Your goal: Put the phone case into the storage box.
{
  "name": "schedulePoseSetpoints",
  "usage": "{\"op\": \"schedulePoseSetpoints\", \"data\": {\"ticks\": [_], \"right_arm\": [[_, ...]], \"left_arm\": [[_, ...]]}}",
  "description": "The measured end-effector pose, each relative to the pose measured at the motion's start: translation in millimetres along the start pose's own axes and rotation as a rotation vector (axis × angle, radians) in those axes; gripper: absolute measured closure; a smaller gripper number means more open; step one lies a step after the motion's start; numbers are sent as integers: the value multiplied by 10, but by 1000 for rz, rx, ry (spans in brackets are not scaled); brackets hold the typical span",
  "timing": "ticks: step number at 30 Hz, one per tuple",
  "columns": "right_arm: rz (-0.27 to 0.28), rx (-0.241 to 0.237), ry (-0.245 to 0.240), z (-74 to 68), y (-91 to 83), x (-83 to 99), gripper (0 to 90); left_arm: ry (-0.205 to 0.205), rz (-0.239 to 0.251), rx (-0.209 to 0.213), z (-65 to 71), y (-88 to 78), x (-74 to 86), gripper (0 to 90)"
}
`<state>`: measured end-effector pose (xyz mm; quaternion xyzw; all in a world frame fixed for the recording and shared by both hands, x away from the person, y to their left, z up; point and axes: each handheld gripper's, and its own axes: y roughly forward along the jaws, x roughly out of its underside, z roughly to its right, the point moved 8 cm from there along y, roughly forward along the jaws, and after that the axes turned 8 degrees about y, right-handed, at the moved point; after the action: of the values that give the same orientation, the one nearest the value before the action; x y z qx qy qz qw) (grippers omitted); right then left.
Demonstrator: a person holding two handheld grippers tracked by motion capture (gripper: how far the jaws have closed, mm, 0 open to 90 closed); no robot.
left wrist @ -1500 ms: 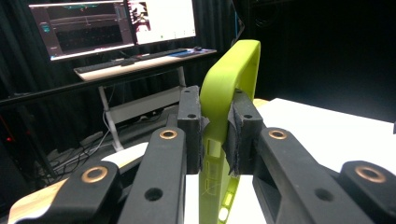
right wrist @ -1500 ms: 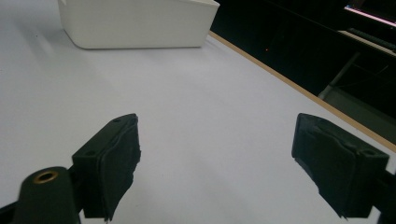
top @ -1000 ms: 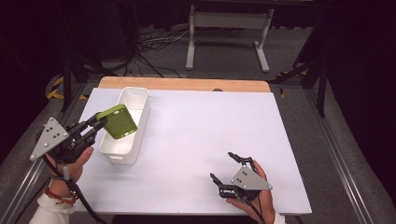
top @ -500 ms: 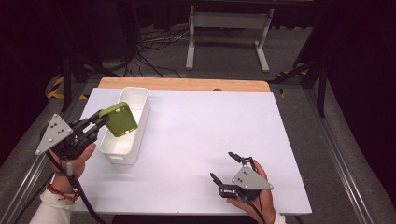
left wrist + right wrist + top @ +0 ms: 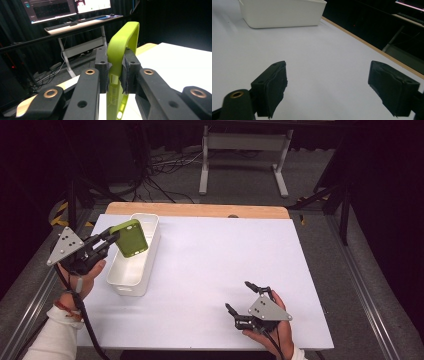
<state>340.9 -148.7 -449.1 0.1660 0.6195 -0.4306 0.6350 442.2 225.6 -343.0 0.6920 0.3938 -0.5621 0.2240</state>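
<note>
A lime-green phone case (image 5: 129, 238) hangs tilted above the long white bin (image 5: 145, 265) at the table's left. My left gripper (image 5: 111, 238) is shut on its edge. In the left gripper view both pads clamp the case's rim (image 5: 121, 47), and the case stands on edge between them. My right gripper (image 5: 239, 297) rests low over the white table near the front right, its jaws wide open with nothing between them; in the right gripper view its fingers (image 5: 272, 85) frame bare table, with the white bin (image 5: 284, 12) farther off.
The white table sheet (image 5: 240, 250) has a wooden strip (image 5: 200, 210) along its far edge. A metal stand (image 5: 243, 157) and cables lie on the floor beyond. A desk with monitors (image 5: 65, 10) stands behind the left gripper.
My left gripper has carried the green case a little to the right, over the bin. The right gripper has stayed where it was.
</note>
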Motion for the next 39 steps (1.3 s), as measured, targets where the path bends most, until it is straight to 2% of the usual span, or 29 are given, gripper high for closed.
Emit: {"op": "schedulePoseSetpoints", "data": {"ticks": [2,7,11,24,34,35,39], "right_arm": [[-5,0,0,8,9,6,164],[-15,-1,4,9,34,21,164],[-15,-1,5,18,46,17,164],[-22,8,7,50,68,29,164],[-19,16,12,88,79,10,164],[-20,16,11,91,80,10,164],[-20,19,9,92,78,10,165]], "left_arm": [[6,-11,-3,-35,46,16,783],[-20,-24,6,-180,178,65,783],[-19,-48,2,-302,284,102,784],[-45,-91,24,-546,631,299,783],[-34,-121,37,-646,774,364,783],[-38,-113,36,-650,795,363,783],[-31,-132,46,-629,860,403,783]]}}
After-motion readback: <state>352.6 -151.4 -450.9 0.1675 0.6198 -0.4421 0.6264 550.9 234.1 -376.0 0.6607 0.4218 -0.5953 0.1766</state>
